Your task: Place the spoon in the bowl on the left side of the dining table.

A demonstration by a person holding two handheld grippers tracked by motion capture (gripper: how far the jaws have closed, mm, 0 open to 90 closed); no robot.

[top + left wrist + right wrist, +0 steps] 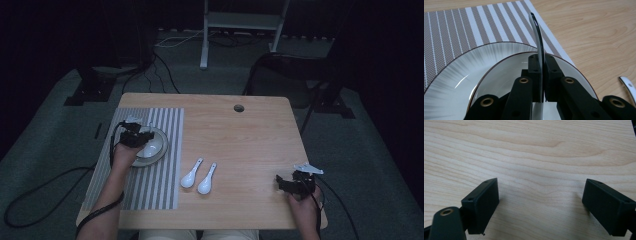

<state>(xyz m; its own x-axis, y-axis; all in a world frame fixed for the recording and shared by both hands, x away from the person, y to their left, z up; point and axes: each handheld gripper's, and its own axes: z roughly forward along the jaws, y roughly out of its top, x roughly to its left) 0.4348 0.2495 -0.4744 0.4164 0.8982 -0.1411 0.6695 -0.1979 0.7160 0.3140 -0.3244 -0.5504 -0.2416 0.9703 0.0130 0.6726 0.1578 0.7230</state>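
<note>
From above, we see the left gripper [136, 134] over a bowl [156, 145] that sits on a plate [150, 161] on the striped mat [160, 180] at the left of the surface [250, 150]. Two spoons [198, 177] lie just right of the mat. The right gripper [292, 182] rests near the right edge.

In the left gripper view, our fingers [534, 66] pinch the bowl's rim [537, 37], plate [449, 82] beneath.

In the right gripper view, our fingers [482, 202] stand spread over bare wood.
</note>
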